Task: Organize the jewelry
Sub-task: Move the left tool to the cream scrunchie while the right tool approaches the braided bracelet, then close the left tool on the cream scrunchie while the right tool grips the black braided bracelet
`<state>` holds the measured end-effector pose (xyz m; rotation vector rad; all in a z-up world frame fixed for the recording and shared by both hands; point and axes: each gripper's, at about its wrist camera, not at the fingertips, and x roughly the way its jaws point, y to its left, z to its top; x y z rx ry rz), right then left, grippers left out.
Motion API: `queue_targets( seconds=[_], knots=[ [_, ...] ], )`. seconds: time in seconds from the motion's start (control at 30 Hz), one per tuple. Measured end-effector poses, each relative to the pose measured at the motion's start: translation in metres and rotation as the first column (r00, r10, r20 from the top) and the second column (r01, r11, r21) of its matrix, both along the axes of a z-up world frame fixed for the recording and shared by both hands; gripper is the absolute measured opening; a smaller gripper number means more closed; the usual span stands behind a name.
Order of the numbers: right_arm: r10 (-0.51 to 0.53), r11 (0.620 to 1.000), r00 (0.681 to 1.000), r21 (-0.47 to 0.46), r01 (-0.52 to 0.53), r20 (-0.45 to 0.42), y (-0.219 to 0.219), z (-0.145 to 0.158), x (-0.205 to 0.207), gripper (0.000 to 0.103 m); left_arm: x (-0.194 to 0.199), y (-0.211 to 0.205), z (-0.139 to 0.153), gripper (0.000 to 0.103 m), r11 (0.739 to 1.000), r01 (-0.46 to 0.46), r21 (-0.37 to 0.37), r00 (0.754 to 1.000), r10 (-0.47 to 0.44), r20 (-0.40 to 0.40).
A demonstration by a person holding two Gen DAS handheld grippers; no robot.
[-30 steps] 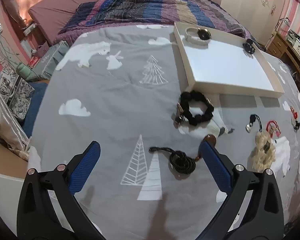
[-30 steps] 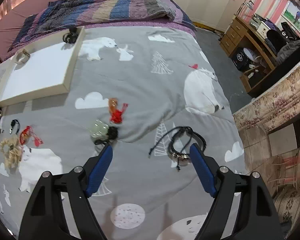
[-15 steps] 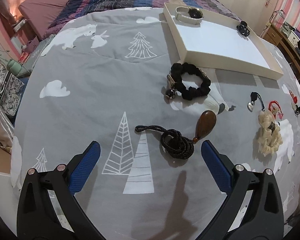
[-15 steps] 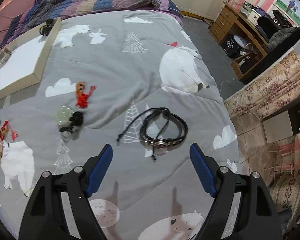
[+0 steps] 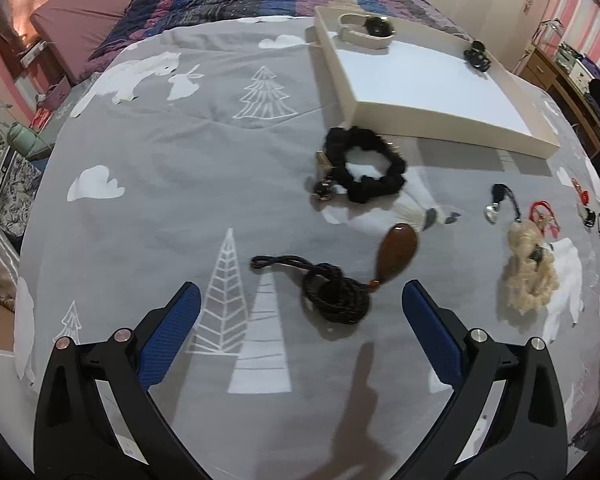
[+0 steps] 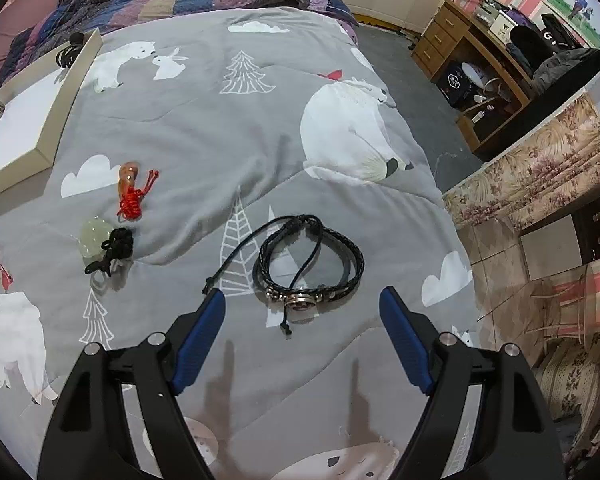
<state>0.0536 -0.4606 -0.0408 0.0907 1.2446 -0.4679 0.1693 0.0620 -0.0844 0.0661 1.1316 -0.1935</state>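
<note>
We hold both fingers apart, left gripper [image 5: 300, 304] over brown pendant cord [image 5: 336, 298], right gripper [image 6: 302, 306] over braided bracelet [image 6: 310, 268], bed [image 6: 220, 128] beneath

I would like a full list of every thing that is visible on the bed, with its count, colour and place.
tray: 1, cream, far side of the grey blanket
watch: 1, beige strap, tray's far corner
black piece: 1, on the tray's far rim
scrunchie: 1, black, just before the tray
brown pendant: 1, on coiled black cord, ahead of the left claw
cream braid: 1, right of the brown pendant
braided bracelet: 1, black, ahead of the right claw
pale green pendant: 1, black knot
orange pendant: 1, red cord
left claw: blue pads, open, empty
right claw: blue pads, open, empty
</note>
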Motion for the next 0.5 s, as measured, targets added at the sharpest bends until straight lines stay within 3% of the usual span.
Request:
queue_targets(
  seconds=[0.5],
  knots=[
    [0.014,0.999,1.0,0.034,-0.015,0.021,-0.021,-0.006,0.007,0.08,-0.016,-0.091,0.008,0.099,0.996,0.076,-0.046,0.997,-0.077,-0.015]
  ],
)
